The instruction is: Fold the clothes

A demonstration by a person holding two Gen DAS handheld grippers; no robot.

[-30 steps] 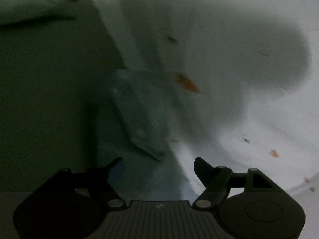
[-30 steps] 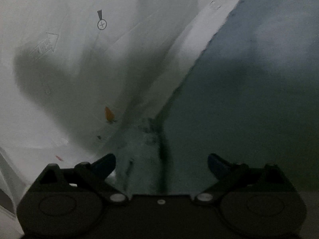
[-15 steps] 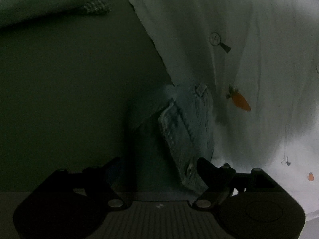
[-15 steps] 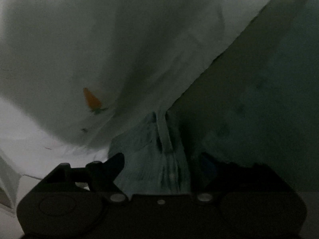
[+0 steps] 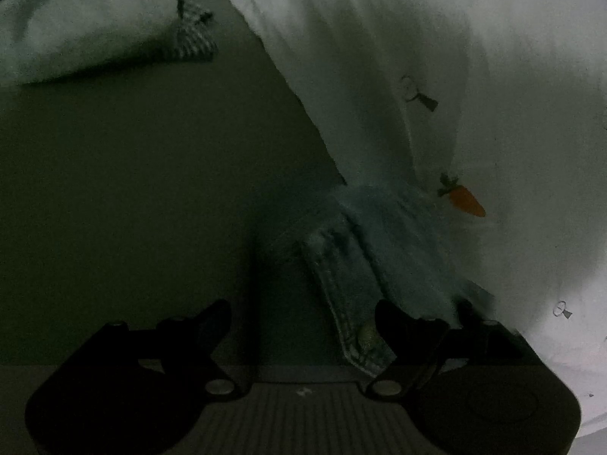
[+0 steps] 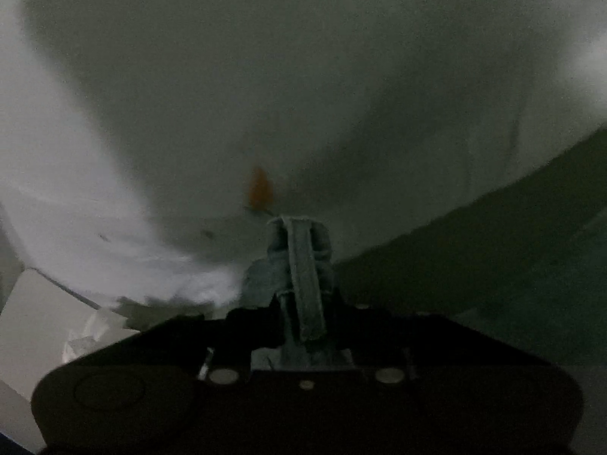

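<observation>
A light blue denim garment [image 5: 353,261] with a stitched, buttoned edge lies bunched against a white sheet [image 5: 474,94] printed with small carrots. My left gripper [image 5: 303,322] is open, its right finger [image 5: 394,322] beside the denim's buttoned edge; the denim lies between the fingers. In the right wrist view my right gripper [image 6: 301,314] is shut on a folded strip of the same denim [image 6: 303,265], which sticks up between the closed fingers in front of the white sheet [image 6: 265,76].
A dark olive surface [image 5: 132,189] fills the left of the left wrist view. A white cloth with a checked patch [image 5: 193,34] lies at its far left. The same dark surface [image 6: 493,250] shows at the right in the right wrist view.
My right gripper has closed on the denim strip. My left gripper has stayed open and shifted slightly along the denim edge.
</observation>
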